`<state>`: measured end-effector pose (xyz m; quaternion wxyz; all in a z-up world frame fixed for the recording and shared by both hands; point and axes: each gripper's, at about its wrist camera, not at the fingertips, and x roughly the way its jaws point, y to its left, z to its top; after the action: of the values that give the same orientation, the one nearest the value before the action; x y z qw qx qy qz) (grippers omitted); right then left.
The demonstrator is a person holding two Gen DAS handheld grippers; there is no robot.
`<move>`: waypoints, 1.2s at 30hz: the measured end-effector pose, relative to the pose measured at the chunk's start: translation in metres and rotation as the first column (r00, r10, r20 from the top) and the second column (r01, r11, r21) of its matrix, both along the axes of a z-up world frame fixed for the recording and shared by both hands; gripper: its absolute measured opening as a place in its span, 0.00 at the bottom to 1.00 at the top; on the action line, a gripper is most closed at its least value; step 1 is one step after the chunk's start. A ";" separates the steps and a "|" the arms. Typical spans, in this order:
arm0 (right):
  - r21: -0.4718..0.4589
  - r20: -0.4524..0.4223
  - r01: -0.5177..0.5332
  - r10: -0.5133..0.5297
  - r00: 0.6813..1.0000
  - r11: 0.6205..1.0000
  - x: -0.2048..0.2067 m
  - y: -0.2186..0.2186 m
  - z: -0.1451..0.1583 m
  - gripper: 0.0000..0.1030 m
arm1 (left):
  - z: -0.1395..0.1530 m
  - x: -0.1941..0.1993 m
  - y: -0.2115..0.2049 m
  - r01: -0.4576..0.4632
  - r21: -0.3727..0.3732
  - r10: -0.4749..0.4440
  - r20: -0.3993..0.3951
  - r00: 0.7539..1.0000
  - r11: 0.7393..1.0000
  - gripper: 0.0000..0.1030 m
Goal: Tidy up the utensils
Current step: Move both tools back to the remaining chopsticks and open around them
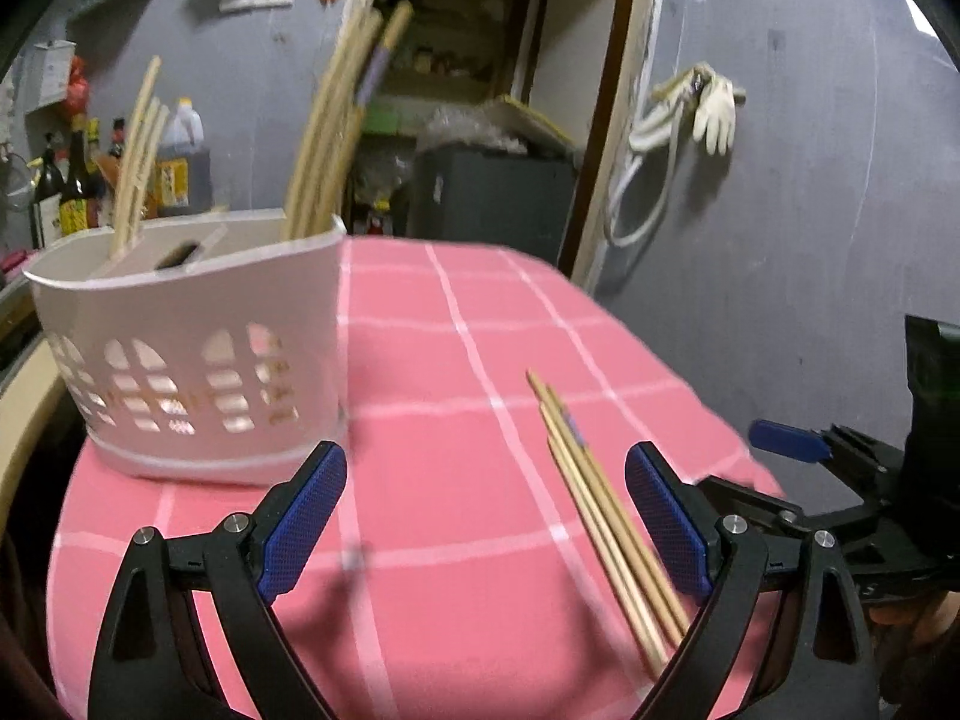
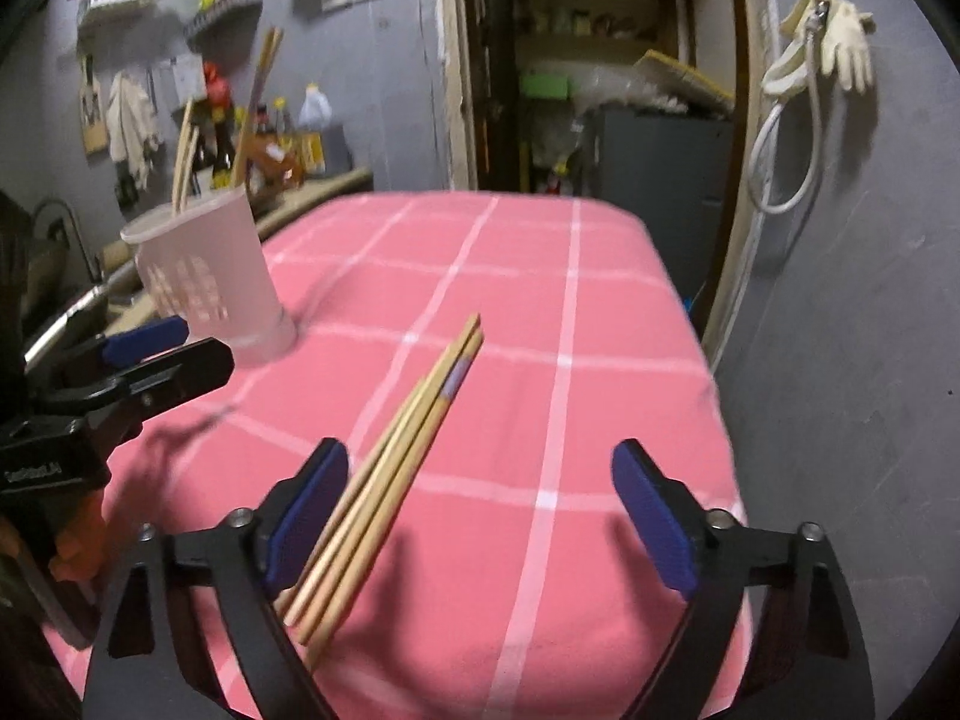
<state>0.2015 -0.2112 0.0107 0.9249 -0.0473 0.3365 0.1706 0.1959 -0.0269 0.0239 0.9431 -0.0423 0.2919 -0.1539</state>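
From your left wrist camera, you look across a table under a pink cloth crossed by white lines, in a grey-walled room with an open doorway ahead. Your left gripper hangs over the cloth with its blue pads spread wide and nothing pressed between them. A bundle of loose wooden chopsticks lies flat just inside the right-hand pad; I count about four, though blur makes that unsure. Ahead and to the left of the gripper stands one white perforated utensil holder, upright, with two clusters of chopsticks standing in separate compartments. The cloth between the pads and ahead is bare. The table's right edge falls away beyond the right pad, where your right gripper shows.

From your right wrist camera, the right gripper is also spread wide, holding nothing. The same chopsticks, about four, lie just beside its left pad, tips running ahead and slightly right. The holder stands well ahead to the left, near the table's left edge. Your left gripper enters from the left. Open cloth fills the middle and right; the table's right edge is close beside the right pad, and the far edge meets the doorway.
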 end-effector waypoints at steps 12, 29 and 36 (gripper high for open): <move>-0.050 -0.130 -0.069 0.062 0.990 0.996 0.012 0.011 -0.024 0.62 | -0.024 0.018 -0.003 0.022 0.028 -0.017 -0.167 0.986 0.999 0.88; -0.120 -0.164 -0.072 0.052 0.985 0.990 0.035 0.014 -0.031 0.42 | -0.029 0.023 -0.008 0.073 0.011 -0.069 -0.228 0.971 0.997 0.72; -0.094 -0.158 -0.059 0.043 0.986 0.994 0.033 -0.001 -0.028 0.25 | -0.036 0.029 -0.024 0.142 0.032 -0.128 -0.275 0.953 0.989 0.64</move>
<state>0.2341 -0.2124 -0.0173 0.8876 -0.0878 0.4145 0.1806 0.2244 -0.0508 -0.0124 0.8821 -0.0187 0.4246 -0.2032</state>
